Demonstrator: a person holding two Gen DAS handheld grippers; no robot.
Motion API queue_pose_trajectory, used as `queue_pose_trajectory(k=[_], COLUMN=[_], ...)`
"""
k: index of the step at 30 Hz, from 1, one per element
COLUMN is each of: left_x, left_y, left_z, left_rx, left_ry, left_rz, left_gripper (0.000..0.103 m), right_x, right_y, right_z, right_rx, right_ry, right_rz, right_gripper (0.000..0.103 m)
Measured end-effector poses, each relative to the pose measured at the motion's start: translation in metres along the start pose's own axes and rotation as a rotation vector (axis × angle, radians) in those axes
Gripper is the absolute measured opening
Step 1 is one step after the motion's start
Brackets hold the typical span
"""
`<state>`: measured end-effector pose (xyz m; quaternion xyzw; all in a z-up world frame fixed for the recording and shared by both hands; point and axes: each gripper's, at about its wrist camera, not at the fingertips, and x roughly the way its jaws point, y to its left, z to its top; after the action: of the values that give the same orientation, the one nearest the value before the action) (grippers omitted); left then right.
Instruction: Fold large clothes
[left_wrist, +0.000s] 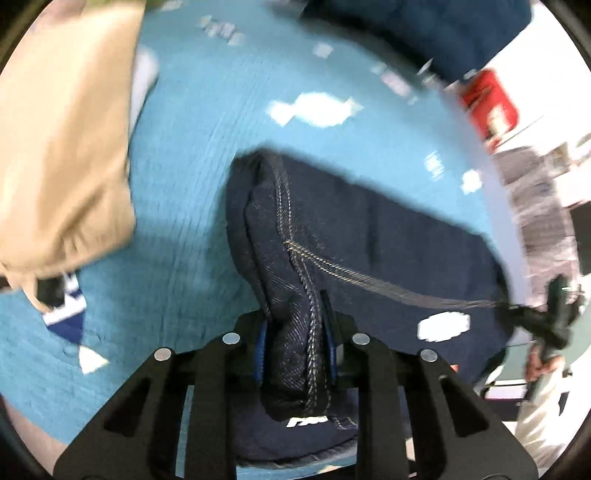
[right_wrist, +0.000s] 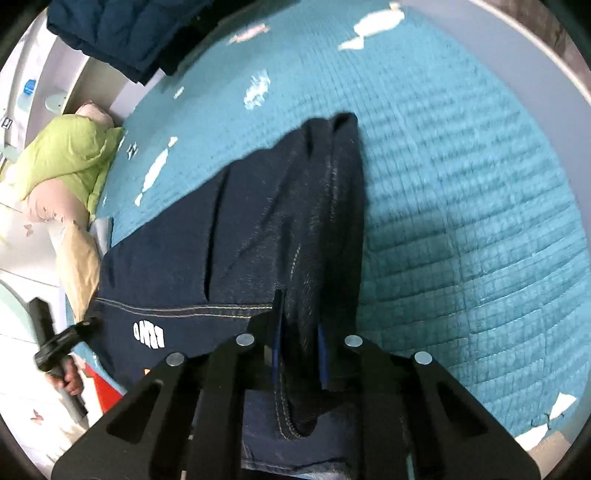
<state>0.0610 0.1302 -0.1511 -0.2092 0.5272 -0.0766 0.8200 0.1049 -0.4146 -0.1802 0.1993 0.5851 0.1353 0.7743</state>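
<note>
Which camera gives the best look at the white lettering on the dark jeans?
The right wrist view: the white lettering lies unobstructed and sharp on the jeans, though it appears turned sideways. In the left wrist view it shows as a blurred white patch, and a second white print peeks out below the bunched denim.

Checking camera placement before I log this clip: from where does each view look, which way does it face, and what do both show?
Left wrist: sits on the left gripper, looks down along its fingers at dark denim jeans pinched between them; the right hand shows.
Right wrist: sits on the right gripper, looks down at the clamped jeans; the left hand shows.
Shared: the jeans, the teal quilt.
</note>
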Motion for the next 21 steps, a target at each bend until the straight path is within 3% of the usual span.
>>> queue_pose_trajectory(k=[3,5,10,12,13,15,17,18,19,21], left_x=[-0.033,-0.047,-0.084,-0.081,-0.067,-0.032,-0.014,-0.014,-0.017,-0.028], left_y=[-0.005,-0.019,0.011,0.029,0.043,0.063,0.070,0.072,0.071,0.069], left_z=[0.002,0.002,0.000,-0.003,-0.006,-0.018,-0.025,-0.029,-0.031,-0.032], left_rx=[0.069,0.114,0.175,0.168,0.140,0.124,0.122,0.114,0.113,0.129], left_ry=[-0.038,-0.061,-0.078,-0.051,-0.003,0.126,0.199,0.179,0.151,0.074], left_rz=[-0.020,0.005,0.063,0.114,0.141,0.226,0.227,0.220,0.226,0.257], left_gripper=[0.023,0.023,0.023,0.028,0.041,0.044,0.049,0.052,0.059,0.073], right_x=[0.005,0.008,0.025,0.035,0.038,0.048,0.056,0.053,0.047,0.038], right_y=[0.014,0.035,0.094,0.107,0.103,0.083,0.058,0.053,0.052,0.044], right_z=[-0.003,-0.007,-0.011,-0.015,-0.017,-0.018,-0.018,-0.019,-0.019,-0.020], right_rx=[0.037,0.007,-0.047,-0.089,-0.083,-0.034,0.040,0.050,-0.001,-0.045], right_ry=[-0.010,-0.017,-0.009,-0.008,-0.007,0.020,0.051,0.043,0.022,0.012], right_rz=[0.024,0.038,0.076,-0.015,-0.059,-0.070,-0.088,-0.151,-0.296,-0.454], right_gripper=[0.014,0.014,0.013,0.013,0.013,0.014,0.017,0.016,0.016,0.019])
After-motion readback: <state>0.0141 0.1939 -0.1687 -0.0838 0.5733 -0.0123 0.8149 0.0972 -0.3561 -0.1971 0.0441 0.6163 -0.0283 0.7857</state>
